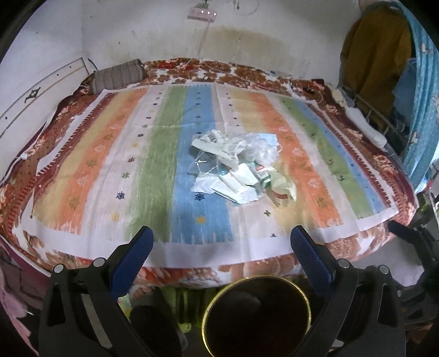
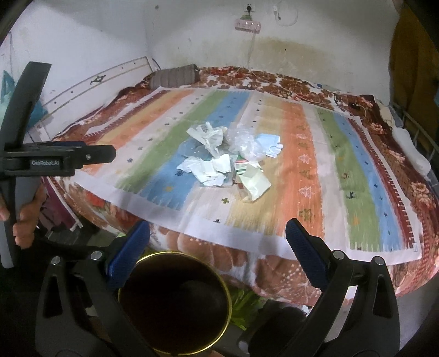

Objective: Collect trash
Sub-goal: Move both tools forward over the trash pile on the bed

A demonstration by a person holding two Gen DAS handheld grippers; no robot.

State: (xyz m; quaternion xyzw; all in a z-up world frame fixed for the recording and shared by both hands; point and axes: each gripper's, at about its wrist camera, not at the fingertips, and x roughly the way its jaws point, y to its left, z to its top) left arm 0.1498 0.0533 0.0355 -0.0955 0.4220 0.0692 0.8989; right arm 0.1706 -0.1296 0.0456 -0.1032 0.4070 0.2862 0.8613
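A heap of trash (image 1: 238, 164) (image 2: 227, 156), made of crumpled white paper, clear plastic wrap, a blue face mask and a small red and green carton, lies in the middle of a striped cloth (image 1: 153, 153) (image 2: 301, 164) spread over a bed. A dark round bin with a gold rim (image 1: 256, 315) (image 2: 174, 304) stands on the floor at the bed's near edge. My left gripper (image 1: 221, 237) is open, held above the bin and short of the heap. My right gripper (image 2: 218, 233) is open too, nothing between its blue fingers. The left tool's body (image 2: 55, 159) shows in the right wrist view, held by a hand.
A striped pillow (image 1: 118, 75) (image 2: 175, 75) lies at the bed's far left by a white headboard (image 1: 41, 90). A power strip (image 1: 201, 13) (image 2: 247, 25) hangs on the stained wall. Yellow and blue cloth (image 1: 384, 55) hangs at the right over a metal rail.
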